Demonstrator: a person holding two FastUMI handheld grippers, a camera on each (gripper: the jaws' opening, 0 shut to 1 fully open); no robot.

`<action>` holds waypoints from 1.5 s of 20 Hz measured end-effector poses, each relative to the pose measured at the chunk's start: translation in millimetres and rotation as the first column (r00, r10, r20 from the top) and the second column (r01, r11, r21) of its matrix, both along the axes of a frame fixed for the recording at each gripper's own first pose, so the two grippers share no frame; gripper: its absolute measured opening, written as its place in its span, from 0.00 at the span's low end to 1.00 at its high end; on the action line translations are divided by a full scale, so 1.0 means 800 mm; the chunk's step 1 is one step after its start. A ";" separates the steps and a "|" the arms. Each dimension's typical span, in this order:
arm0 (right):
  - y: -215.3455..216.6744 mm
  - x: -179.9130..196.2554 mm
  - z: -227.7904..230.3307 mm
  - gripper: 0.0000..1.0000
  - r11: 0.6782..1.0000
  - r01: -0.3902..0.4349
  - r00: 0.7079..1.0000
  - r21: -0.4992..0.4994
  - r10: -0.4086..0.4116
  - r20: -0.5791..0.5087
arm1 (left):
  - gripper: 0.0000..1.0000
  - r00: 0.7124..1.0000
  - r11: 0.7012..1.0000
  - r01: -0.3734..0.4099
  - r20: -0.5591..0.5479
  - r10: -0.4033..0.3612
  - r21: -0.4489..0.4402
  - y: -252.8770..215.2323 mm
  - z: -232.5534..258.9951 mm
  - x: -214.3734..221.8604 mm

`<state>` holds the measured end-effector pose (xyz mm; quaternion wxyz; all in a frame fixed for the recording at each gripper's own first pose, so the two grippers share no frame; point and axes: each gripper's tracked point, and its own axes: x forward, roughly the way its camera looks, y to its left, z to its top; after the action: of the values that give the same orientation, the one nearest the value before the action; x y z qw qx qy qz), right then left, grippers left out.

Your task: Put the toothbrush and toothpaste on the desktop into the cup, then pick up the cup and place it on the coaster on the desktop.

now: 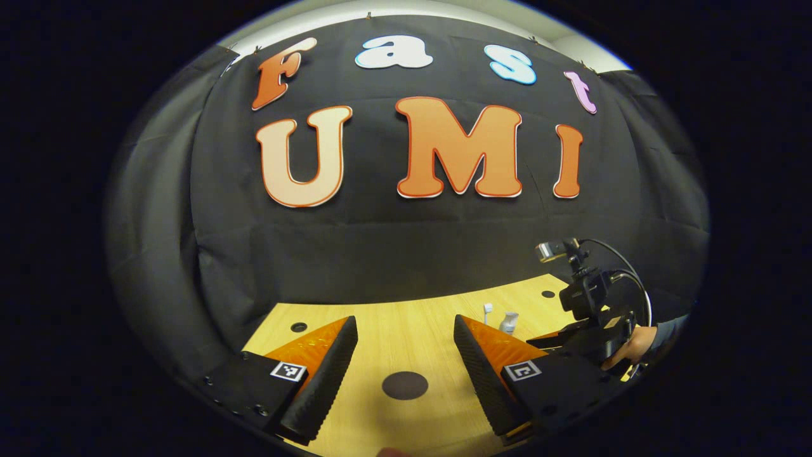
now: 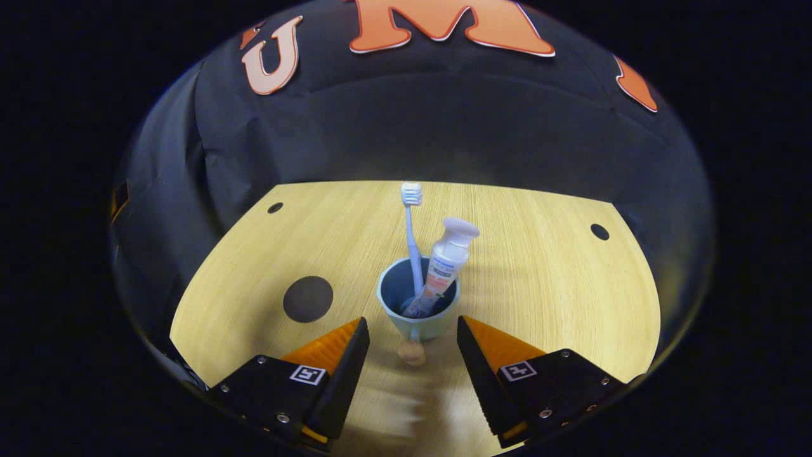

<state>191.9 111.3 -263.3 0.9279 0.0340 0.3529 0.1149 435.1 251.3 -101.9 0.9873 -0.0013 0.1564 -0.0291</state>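
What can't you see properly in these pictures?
- Cup, right gripper view: the handle near the camera is blurred, and the inside bottom is dark.
- Toothbrush and toothpaste, right gripper view: their lower ends are hidden by the cup wall.
- Left gripper view: the toothbrush and toothpaste tops look tiny; the left gripper hides the cup.
- Right gripper, left gripper view: the fingers are hidden behind the left gripper.

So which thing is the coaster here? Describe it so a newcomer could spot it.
On the wooden desktop, look left of the pale blue cup that holds the toothbrush and toothpaste. The coaster is the flat dark disc there, much bigger than the small dark holes near the table's edges.
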 end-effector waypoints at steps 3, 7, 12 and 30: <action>0.002 0.007 -0.019 0.84 0.999 0.003 0.993 -0.051 -0.009 -0.115 | 0.97 0.998 0.998 -0.050 0.028 0.049 0.046 0.042 0.013 0.003; -0.001 0.008 -0.033 0.82 0.996 0.005 0.974 -0.091 -0.026 -0.224 | 0.97 0.997 0.996 -0.082 0.021 0.081 0.042 0.064 0.010 0.006; 0.002 0.002 -0.064 0.62 0.995 0.049 0.918 -0.086 -0.078 -0.388 | 0.98 0.994 0.992 -0.113 -0.001 0.113 0.061 0.085 -0.003 0.014; 0.068 0.005 -0.033 0.19 0.997 -0.035 0.935 -0.074 0.006 -0.355 | 0.98 0.990 0.992 -0.126 -0.061 0.127 0.024 0.093 -0.016 -0.020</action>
<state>195.9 165.3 -289.6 0.8486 0.0135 0.5189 0.1025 419.3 325.6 -114.9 0.9817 -0.0021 0.1870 0.0354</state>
